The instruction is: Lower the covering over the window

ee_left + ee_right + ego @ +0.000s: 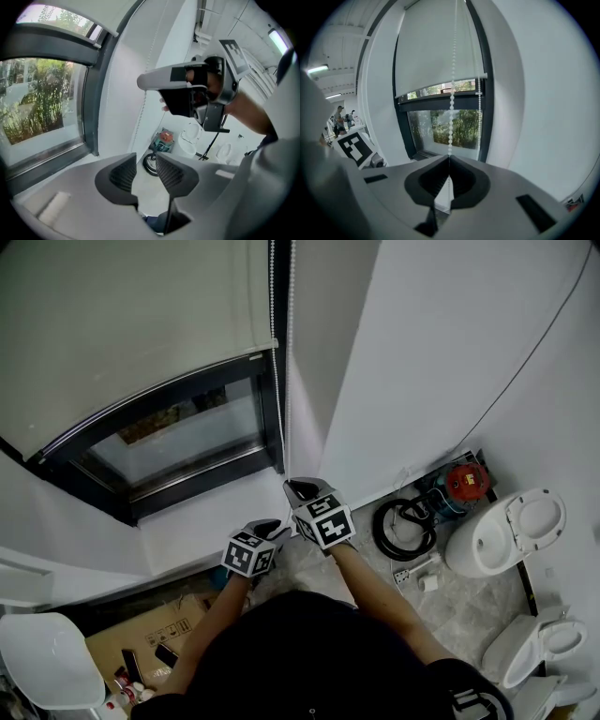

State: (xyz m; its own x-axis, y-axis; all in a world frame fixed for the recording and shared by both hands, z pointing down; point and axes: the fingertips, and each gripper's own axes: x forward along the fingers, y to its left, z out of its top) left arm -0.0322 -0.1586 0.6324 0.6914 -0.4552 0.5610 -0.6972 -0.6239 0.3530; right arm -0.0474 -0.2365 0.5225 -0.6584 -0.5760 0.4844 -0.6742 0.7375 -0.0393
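Your right hand-held gripper (449, 160) is clenched on the thin white bead chain (452, 89) at frame centre. Your left hand-held gripper (145, 164) is released and empty. The chain should feel light, limp and slippery, so pinch between beads. The white fabric roller blind (141, 324) hangs upper left.

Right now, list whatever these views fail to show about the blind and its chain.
- Roller blind, top and mechanism: cut off by the upper edge in the head view and the right gripper view.
- Bead chain below the right gripper: hidden behind that gripper's body.
- Chain's bottom loop, head view: too fine to make out.
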